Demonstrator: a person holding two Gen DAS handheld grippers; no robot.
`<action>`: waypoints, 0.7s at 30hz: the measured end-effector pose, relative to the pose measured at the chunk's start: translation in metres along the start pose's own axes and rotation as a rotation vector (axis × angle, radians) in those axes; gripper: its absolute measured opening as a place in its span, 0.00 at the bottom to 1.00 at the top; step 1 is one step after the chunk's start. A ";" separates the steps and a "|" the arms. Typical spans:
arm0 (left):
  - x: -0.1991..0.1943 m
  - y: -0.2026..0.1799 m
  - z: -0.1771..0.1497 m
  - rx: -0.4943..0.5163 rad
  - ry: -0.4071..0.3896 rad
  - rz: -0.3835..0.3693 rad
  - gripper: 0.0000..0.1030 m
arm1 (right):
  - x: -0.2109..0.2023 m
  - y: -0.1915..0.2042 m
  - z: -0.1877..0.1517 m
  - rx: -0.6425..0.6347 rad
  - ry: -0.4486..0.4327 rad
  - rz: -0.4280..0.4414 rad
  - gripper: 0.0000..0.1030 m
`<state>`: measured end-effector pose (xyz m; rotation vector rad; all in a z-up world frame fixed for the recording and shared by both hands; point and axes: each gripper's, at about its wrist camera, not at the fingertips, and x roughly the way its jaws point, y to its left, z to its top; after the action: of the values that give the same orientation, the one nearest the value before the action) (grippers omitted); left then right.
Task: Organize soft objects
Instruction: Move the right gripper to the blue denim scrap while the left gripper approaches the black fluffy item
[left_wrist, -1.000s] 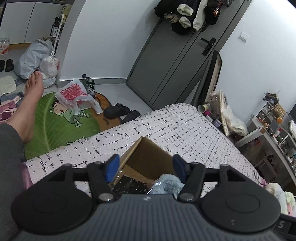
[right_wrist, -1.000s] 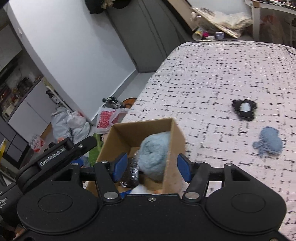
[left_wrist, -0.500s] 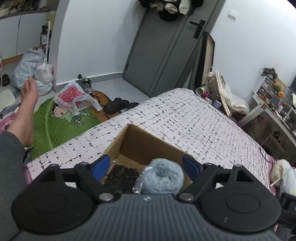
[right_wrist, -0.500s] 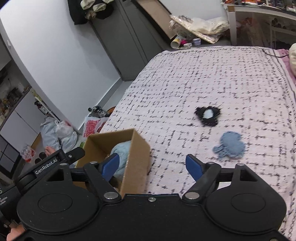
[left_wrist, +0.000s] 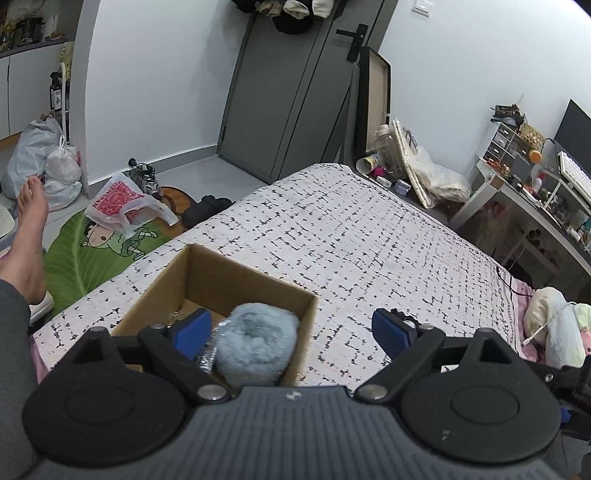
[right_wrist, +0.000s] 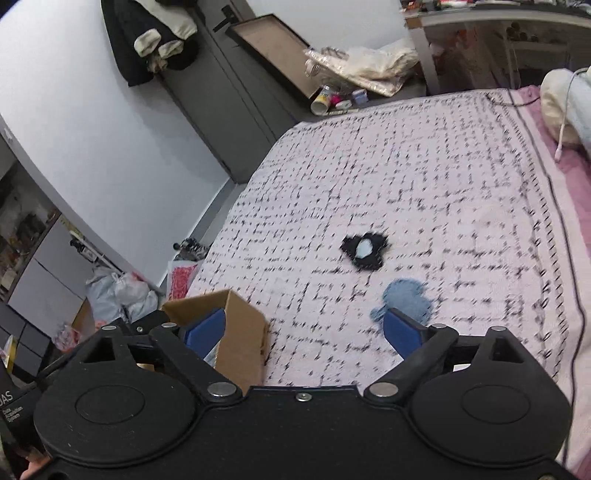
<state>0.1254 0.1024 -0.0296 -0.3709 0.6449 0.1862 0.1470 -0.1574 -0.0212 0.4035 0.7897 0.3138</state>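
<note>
An open cardboard box (left_wrist: 207, 273) stands on the bed near its foot edge; it also shows in the right wrist view (right_wrist: 240, 332). A fluffy pale-blue soft item (left_wrist: 256, 341) lies inside it, beside something black and shiny. My left gripper (left_wrist: 291, 332) is open and empty above the box's near right corner. My right gripper (right_wrist: 304, 332) is open and empty, to the right of the box. A black soft item with a pale centre (right_wrist: 365, 251) and a blue soft item (right_wrist: 406, 299) lie on the bedspread ahead of it.
The bed has a white bedspread with black dashes (left_wrist: 351, 236). Floor clutter lies beyond its foot: plastic bags (left_wrist: 125, 206), shoes, a green mat. A desk (left_wrist: 535, 199) stands at right. Pillows and a cable (right_wrist: 565, 107) lie at the far right. A person's bare foot (left_wrist: 27, 229) is at left.
Both grippers opened wider and pulled back and right from the box. The pale-blue fluffy item now lies free in the box. The right view swung toward the two items on the bedspread.
</note>
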 end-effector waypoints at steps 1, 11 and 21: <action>-0.001 -0.003 0.000 0.000 0.002 -0.001 0.90 | -0.002 -0.002 0.002 -0.007 -0.008 -0.008 0.90; -0.001 -0.037 0.000 0.033 0.024 0.000 0.93 | -0.018 -0.031 0.026 -0.012 -0.054 0.000 0.99; 0.011 -0.073 0.001 0.044 0.032 -0.028 1.00 | -0.016 -0.071 0.048 0.029 -0.069 0.014 1.00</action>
<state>0.1550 0.0364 -0.0149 -0.3408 0.6740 0.1397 0.1803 -0.2374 -0.0138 0.4447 0.7247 0.3002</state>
